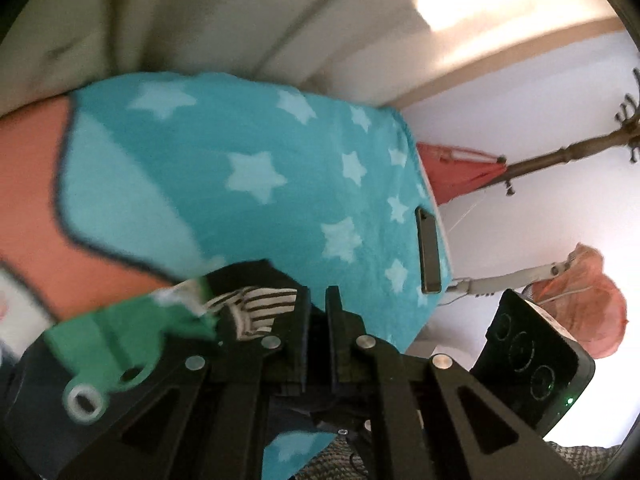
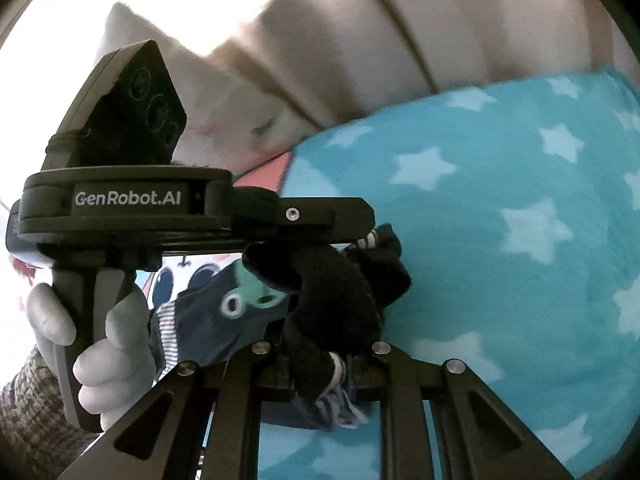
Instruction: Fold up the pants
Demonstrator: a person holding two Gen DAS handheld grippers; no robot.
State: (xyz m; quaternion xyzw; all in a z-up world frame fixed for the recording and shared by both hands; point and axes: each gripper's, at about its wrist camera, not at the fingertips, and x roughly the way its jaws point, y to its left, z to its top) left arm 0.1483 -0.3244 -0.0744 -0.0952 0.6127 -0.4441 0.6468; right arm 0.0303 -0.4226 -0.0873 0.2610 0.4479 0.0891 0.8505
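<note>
1. Left gripper (image 1: 318,300): jaws nearly pressed together, thin gap showing. Striped cuff of the pants (image 1: 256,312) sits just beside the left finger, but can't tell if any cloth is actually pinched betw. the pads.
2. Right gripper (image 2: 320,356): clamped on a bunched wad of dark pants fabric (image 2: 332,300); striped trim pokes out below the fingers.
3. My left hand (image 2: 100,344), grey glove, visible in right wrist view, wrapped round the left unit's handle. Both tools very close together, garment betw. them.
4. Pants = small, navy w/ green applique (image 1: 120,344) and b/w striped trim. Held up off the blue star blanket (image 1: 248,160), bunched, not laid flat.
5. Phone (image 1: 428,256) lies near blanket edge, well apart from the work.
6. Progress, my read: early or mid. No neat fold visible; cloth hangs crumpled betw. grippers. Left to do: spread flat on blanket, bring legs together, fold over, smooth.
7. Views blurred, so fold state partly a guess.
</note>
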